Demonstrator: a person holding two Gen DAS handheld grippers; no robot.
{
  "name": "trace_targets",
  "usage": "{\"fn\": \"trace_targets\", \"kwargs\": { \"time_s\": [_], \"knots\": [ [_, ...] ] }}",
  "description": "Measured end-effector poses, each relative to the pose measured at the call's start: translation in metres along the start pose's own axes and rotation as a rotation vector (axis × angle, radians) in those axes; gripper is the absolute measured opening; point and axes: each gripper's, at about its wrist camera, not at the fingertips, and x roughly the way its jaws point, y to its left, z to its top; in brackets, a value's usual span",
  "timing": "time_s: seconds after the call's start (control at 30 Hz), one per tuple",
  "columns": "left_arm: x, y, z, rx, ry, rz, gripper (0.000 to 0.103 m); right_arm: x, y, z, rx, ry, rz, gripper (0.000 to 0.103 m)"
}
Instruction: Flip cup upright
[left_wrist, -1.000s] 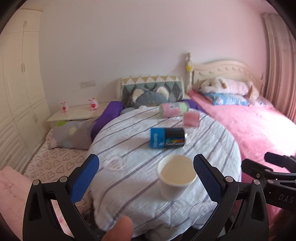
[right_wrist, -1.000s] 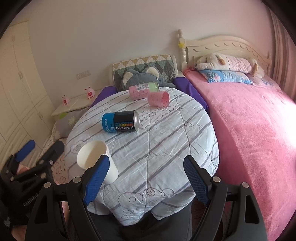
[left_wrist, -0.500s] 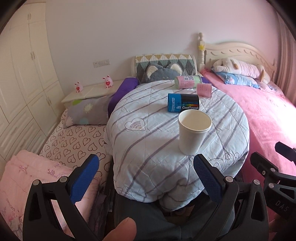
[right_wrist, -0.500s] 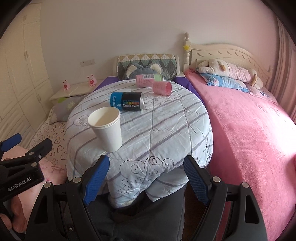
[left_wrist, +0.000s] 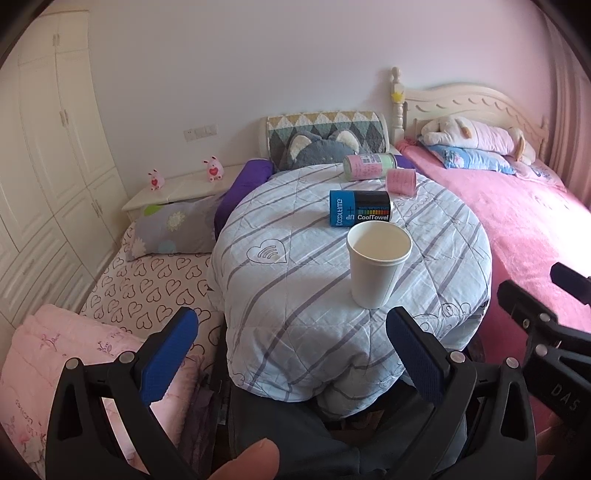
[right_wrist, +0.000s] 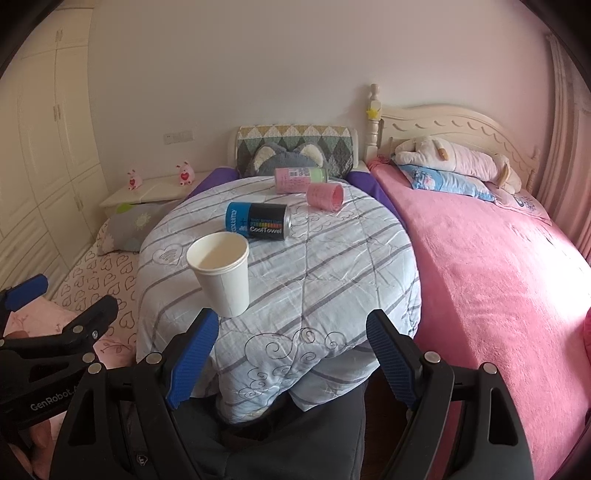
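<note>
cup: upright, open end up, on quilt-covered worktop, near front edge
left hand-held gripper: fingers apart, holding nothing
right hand-held gripper: fingers apart, holding nothing
can: on its side behind cup

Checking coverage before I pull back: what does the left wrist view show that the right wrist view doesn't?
Left wrist only: a fingertip at the bottom edge, and the right gripper from outside. Right wrist only: the left gripper from outside. Both: the white paper cup upright on the striped quilt, the CoolTowel can lying behind it, both grippers open.
</note>
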Motion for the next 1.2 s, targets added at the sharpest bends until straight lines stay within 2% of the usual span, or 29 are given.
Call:
{"fn": "trace_targets", "kwargs": {
  "time_s": [0.17, 0.37, 1.2],
  "knots": [
    [-0.011, -0.001, 0.001, -0.014, -0.037, 0.004, 0.103, -0.018, -0.005, 0.005, 0.016, -0.081, -0.061, 0.083],
    [-0.032, 0.001, 0.002, -0.033, -0.108, 0.013, 0.103, -0.037, -0.004, 0.008, 0.03, -0.164, -0.094, 0.083],
    [-0.037, -0.002, 0.002, -0.032, -0.115, 0.008, 0.103, -0.035, -0.007, 0.008, 0.032, -0.149, -0.081, 0.083]
  ]
}}
